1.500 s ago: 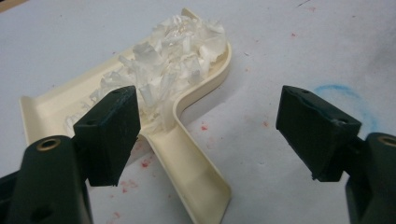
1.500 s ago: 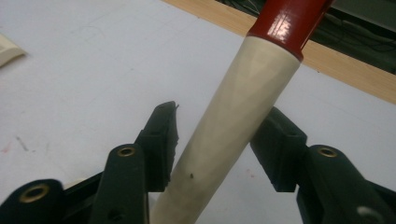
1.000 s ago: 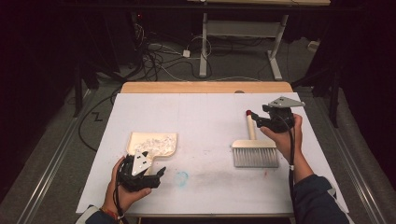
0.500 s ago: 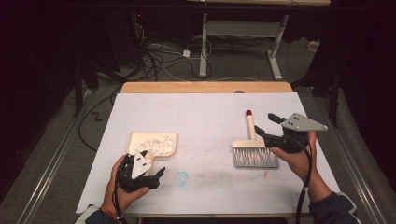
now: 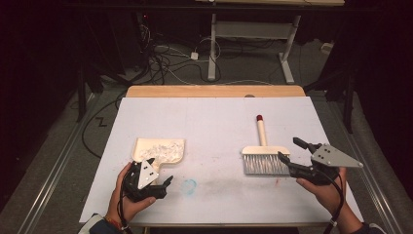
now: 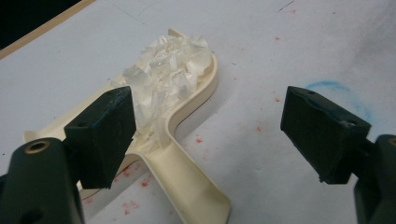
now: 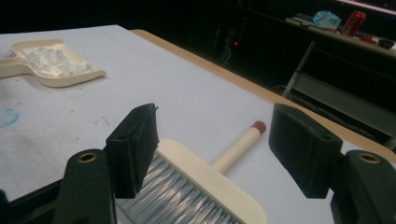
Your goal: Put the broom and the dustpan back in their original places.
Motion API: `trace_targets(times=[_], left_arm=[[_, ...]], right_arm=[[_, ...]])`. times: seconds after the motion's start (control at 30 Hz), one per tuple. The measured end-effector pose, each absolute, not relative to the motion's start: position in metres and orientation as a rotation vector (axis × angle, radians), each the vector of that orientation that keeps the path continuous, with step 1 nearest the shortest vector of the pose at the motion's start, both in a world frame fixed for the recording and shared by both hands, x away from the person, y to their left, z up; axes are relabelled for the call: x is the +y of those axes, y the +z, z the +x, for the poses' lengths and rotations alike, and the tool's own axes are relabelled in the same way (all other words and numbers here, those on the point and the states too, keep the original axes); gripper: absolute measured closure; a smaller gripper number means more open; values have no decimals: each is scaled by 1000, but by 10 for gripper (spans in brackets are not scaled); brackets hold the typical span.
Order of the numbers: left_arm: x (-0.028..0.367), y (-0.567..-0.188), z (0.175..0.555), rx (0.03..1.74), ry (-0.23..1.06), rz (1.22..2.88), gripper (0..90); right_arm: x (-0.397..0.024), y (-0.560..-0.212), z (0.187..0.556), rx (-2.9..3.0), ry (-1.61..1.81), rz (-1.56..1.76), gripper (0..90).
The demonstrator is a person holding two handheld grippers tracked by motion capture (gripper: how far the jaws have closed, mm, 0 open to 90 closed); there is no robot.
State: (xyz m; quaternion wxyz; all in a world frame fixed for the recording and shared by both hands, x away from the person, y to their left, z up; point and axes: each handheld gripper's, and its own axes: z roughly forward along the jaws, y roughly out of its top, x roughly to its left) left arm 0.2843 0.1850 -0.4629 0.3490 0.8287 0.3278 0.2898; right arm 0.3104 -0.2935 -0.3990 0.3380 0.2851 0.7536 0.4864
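White-covered table [image 5: 214,122] with a wooden far edge, cream dustpan [image 5: 158,150] of white scraps lower left, brush [image 5: 264,155] lower right, blue ring mark [image 5: 189,185] near the bottom centre

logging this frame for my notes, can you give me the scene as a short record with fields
surface: table with white cover
dustpan: cream dustpan lying flat, left of centre
contents: white scraps piled in the pan
brush: cream hand brush lying flat, red-tipped handle pointing away
left gripper: left gripper open, at the dustpan handle
right gripper: right gripper open, jaws just opened, empty, beside the brush head

Blue scribble [image 5: 189,185] on tbl [image 5: 219,122] (cables [image 5: 165,58] behind)
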Motion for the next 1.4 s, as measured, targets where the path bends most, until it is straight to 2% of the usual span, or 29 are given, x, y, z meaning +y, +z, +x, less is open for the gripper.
trace_targets(times=[0.73, 1.1, 1.4], left_arm=[[186, -466, 278, 824, 765, 2171, 173], [185, -468, 278, 812, 762, 2177, 168], [184, -469, 276, 793, 760, 2194, 168]], right_arm=[[-320, -443, 280, 1984, 1193, 794, 323], [-314, -449, 275, 1969, 1136, 833, 200], [-313, -446, 274, 1951, 1147, 826, 187]])
